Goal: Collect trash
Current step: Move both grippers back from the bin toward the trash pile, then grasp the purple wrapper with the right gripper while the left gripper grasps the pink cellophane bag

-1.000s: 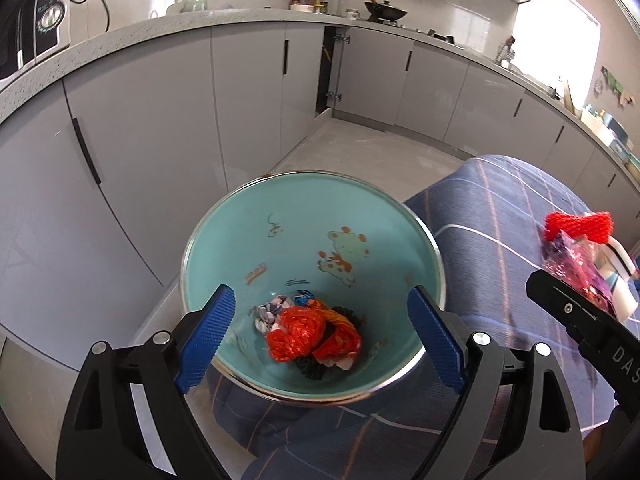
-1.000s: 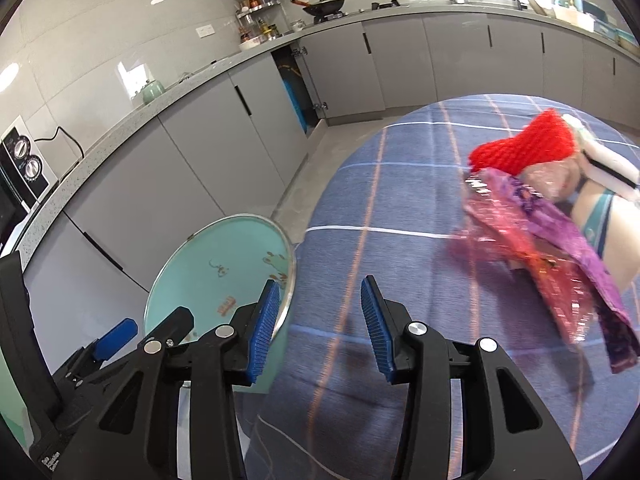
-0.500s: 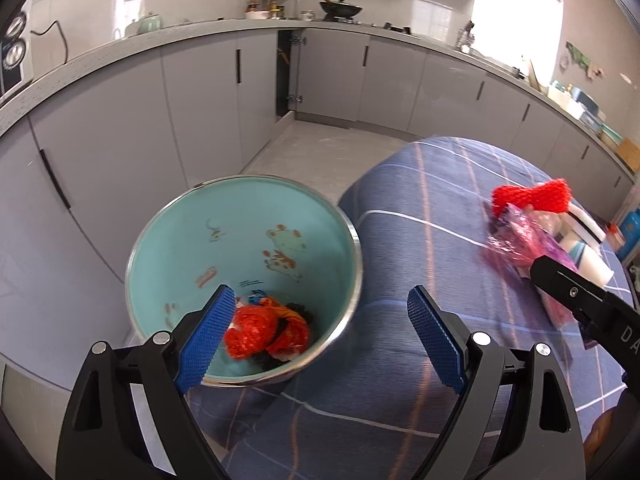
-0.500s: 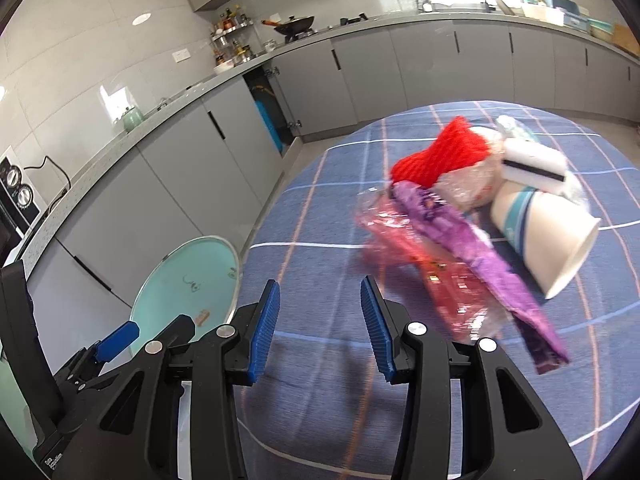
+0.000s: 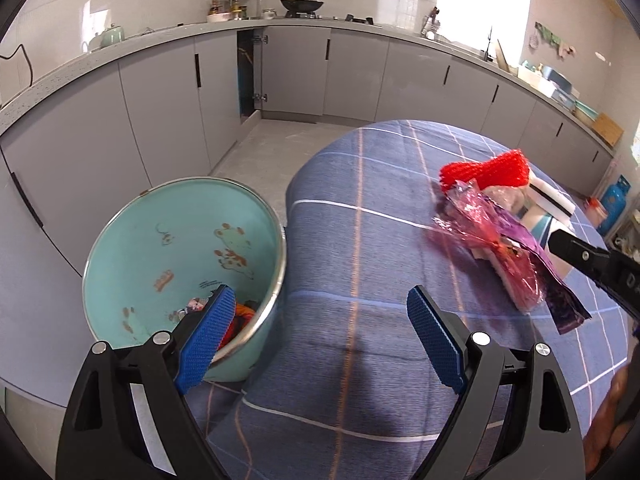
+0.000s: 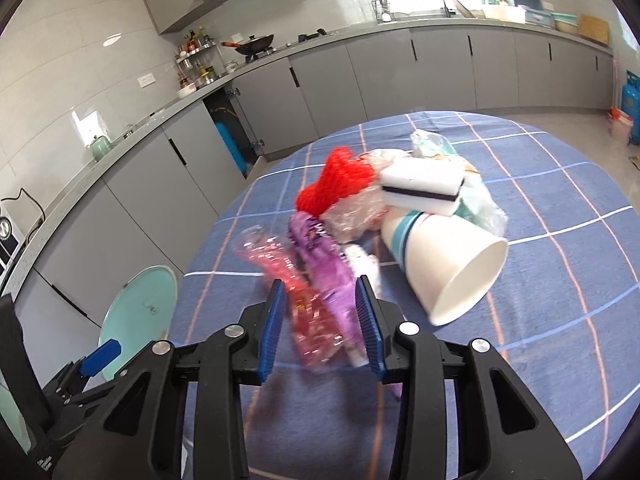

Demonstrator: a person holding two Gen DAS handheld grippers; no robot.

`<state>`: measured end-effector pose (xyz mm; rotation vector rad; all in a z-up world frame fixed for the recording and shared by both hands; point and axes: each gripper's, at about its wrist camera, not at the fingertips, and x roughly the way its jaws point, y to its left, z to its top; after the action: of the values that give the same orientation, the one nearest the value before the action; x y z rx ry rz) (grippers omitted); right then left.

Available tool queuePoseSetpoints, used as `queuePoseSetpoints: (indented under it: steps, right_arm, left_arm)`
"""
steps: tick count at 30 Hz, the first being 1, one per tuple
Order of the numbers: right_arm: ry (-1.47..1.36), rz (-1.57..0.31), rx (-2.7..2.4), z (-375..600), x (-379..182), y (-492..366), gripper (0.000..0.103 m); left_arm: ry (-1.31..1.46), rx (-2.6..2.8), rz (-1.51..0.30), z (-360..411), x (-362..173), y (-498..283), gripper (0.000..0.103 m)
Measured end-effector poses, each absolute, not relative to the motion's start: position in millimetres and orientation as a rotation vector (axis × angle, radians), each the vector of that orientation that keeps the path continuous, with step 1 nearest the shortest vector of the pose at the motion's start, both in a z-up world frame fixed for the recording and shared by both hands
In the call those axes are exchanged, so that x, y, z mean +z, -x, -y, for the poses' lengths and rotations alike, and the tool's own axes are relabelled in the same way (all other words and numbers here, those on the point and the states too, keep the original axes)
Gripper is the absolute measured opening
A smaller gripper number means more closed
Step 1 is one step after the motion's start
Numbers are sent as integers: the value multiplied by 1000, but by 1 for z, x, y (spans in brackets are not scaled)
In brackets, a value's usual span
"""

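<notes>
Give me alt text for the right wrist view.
The right gripper, jaws just closing, straddles pink and purple wrappers on a blue checked tablecloth. Behind lie a tipped paper cup and red netting.

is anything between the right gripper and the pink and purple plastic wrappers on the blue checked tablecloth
Nothing visible. The pink and purple plastic wrappers already lie between the blue pads of the right gripper, whose jaws have just been closing. The white paper cup lies on its side just to the right, clear of them.

The crumpled pink and purple plastic wrappers (image 6: 316, 276) are motion-blurred; the left gripper's blue pad (image 5: 206, 334) hides most trash inside the teal enamel basin (image 5: 132, 256).
</notes>
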<state>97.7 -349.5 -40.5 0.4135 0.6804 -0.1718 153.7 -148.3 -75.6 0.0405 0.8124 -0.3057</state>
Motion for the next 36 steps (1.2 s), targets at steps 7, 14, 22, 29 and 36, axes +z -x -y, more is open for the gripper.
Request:
queuePoseSetpoints:
  steps: [7, 14, 22, 29, 36]
  right_arm:
    - [-428, -733, -157, 363, -54, -110, 36]
    - [-458, -776, -105, 365, -67, -115, 30]
    - [-470, -795, -25, 362, -67, -109, 18]
    - [-479, -729, 8, 368, -49, -92, 17]
    - [-481, -637, -92, 387, -35, -71, 17]
  left_arm:
    - [-56, -324, -821, 164, -76, -152, 86]
    - [-69, -333, -823, 176, -75, -152, 86]
    - [-79, -353, -828, 193, -75, -150, 86]
    - [-63, -371, -831, 207, -74, -151, 85]
    - [-63, -423, -823, 238, -68, -151, 82]
